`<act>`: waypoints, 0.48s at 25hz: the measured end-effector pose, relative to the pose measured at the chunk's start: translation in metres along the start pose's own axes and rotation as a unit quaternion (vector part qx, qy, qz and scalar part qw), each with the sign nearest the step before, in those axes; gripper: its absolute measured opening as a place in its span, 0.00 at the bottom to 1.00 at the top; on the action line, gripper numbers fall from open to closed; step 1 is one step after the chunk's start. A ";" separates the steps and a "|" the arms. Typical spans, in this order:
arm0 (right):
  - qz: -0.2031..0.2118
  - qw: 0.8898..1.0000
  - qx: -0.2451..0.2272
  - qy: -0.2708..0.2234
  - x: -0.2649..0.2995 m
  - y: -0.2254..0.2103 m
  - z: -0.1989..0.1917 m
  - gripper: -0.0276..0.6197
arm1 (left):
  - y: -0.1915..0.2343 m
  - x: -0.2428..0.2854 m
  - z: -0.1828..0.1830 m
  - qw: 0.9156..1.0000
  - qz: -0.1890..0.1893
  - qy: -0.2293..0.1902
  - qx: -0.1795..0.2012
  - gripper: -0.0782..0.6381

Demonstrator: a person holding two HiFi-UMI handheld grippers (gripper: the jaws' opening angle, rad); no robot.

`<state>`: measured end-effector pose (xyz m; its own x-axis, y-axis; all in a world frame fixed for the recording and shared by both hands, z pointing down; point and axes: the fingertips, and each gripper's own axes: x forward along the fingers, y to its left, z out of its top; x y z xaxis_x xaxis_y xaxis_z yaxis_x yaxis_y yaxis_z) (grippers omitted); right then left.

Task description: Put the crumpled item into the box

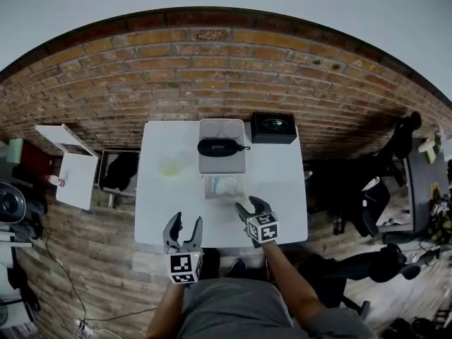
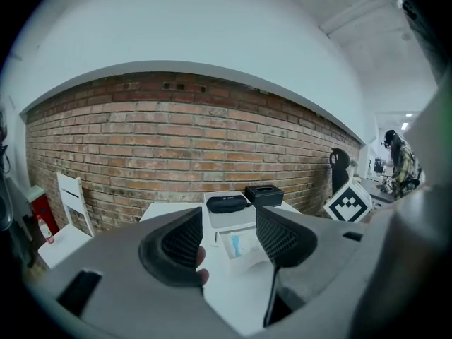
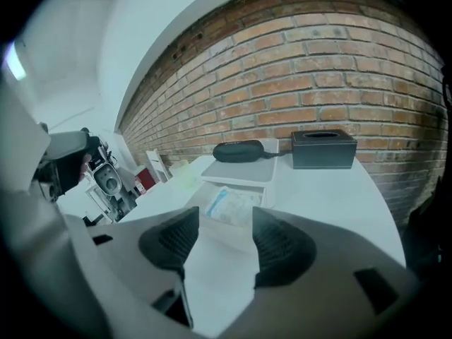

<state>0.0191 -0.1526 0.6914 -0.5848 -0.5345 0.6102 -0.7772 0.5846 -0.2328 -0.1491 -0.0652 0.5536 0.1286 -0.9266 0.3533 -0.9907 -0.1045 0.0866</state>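
Two claws: both low in the head view, over the near edge of the table (image 1: 161, 207), each with its marker cube toward the person.
Left claw (image 1: 183, 233): released; in its own view the jaws stand apart with bare table between the pads, nothing held.
Left claw position: near the table's front edge, left of centre, well apart from the box (image 1: 224, 187).
Fingertip (image 2: 202, 260): one shows just beside the left claw's left jaw in the left gripper view.
Right claw (image 1: 248, 213): released; its own view shows the jaws apart and empty, with the box beyond the gap, not touching.
Right claw position: further in over the table than the left, just short of the box's near right corner.
Crumpled item (image 3: 230, 203): white with some pale blue, lying inside the box.
Box: low, open-topped, pale walls, at the middle of the table.
Tray (image 1: 222, 164): grey, flat, right behind the box, toward the wall (image 1: 212, 69).
Case (image 1: 220, 147): black, oval, lying across the tray.
Black box (image 1: 273, 127): at the far right corner of the table, beside the tray.
Green patch (image 1: 170, 167): pale, on the table left of the tray; cannot tell what it is.
Wall: red brick, behind the table's far edge.
Chair (image 1: 70, 164): white, left of the table.
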 end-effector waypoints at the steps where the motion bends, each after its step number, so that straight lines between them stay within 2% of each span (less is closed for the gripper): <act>1: 0.003 1.000 0.000 -0.009 -0.004 0.001 0.002 0.42 | 0.001 0.000 -0.003 1.000 -0.001 0.002 -0.005 0.44; 4: 0.006 1.000 -0.001 -0.026 -0.013 0.001 0.003 0.45 | 0.002 0.002 -0.006 1.000 -0.003 -0.005 -0.010 0.44; 8: 0.005 0.999 0.002 -0.040 -0.020 -0.001 0.000 0.51 | 0.000 0.008 -0.016 1.000 -0.011 -0.003 0.003 0.44; 12: -0.005 0.998 -0.002 -0.055 -0.025 -0.001 -0.005 0.54 | 0.001 0.012 -0.024 1.000 0.000 -0.008 0.015 0.44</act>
<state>0.0359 -0.1368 0.6799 -0.5987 -0.6046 0.5254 -0.7827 0.5809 -0.2235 -0.1474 -0.0682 0.5799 0.1287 -0.9325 0.3374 -0.9916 -0.1156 0.0585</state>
